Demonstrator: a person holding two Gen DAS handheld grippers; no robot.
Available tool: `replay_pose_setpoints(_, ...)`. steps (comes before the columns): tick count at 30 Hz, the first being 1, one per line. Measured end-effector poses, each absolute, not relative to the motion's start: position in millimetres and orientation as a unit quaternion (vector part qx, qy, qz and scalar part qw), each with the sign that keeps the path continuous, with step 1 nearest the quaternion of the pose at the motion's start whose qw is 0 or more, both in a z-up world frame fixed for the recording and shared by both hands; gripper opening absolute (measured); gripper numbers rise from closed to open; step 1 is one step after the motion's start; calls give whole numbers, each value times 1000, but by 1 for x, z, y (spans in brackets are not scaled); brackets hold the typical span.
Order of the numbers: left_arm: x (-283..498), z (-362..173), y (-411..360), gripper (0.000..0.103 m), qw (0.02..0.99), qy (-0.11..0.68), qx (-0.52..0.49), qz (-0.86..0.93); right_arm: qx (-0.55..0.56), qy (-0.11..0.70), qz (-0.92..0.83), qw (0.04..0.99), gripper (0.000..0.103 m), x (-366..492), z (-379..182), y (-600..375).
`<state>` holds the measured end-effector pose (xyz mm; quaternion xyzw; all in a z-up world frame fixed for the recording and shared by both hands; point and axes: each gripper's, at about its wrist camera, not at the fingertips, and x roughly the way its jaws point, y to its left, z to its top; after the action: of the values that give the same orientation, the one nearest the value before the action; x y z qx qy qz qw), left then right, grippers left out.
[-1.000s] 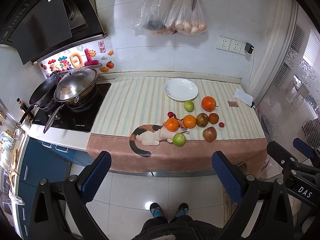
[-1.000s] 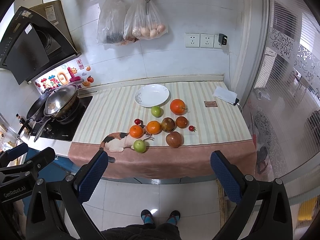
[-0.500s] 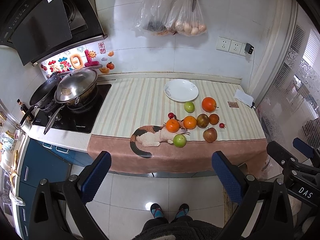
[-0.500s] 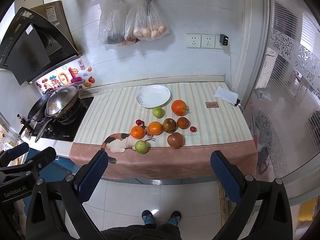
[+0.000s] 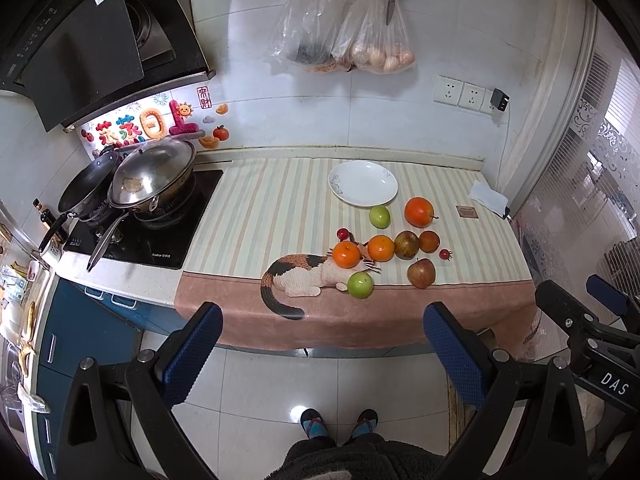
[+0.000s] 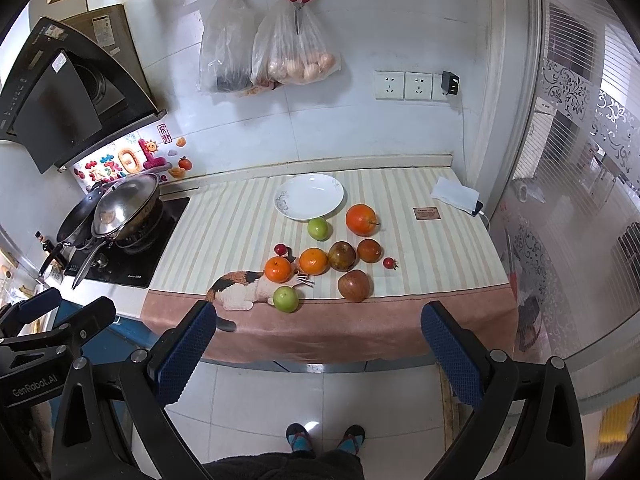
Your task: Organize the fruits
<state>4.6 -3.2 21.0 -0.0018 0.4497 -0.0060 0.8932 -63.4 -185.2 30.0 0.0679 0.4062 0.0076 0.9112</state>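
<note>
A person stands back from a kitchen counter, holding the left gripper (image 5: 320, 344) and the right gripper (image 6: 320, 344) over the floor, both with fingers spread wide and empty. Left of the white plate (image 5: 363, 183) sits a lidded wok (image 5: 152, 178) on the stove. In front of the plate, on the striped cloth (image 5: 272, 216), lie green apples (image 5: 360, 285), oranges (image 5: 381, 247), a red apple (image 5: 421, 273) and cherry tomatoes (image 5: 445, 254), all loose.
</note>
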Motion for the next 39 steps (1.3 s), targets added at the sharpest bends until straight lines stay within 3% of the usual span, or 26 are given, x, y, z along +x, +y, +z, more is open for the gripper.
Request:
replay_pose_setpoints(29, 12, 17, 5, 103, 894, 447, -4, -6, 79, 404, 17, 911, 103, -55, 30, -181)
replay_pose_setpoints(39, 71, -3, 35, 103, 896, 445, 9, 12, 117, 413, -8, 903, 103, -15, -2, -179)
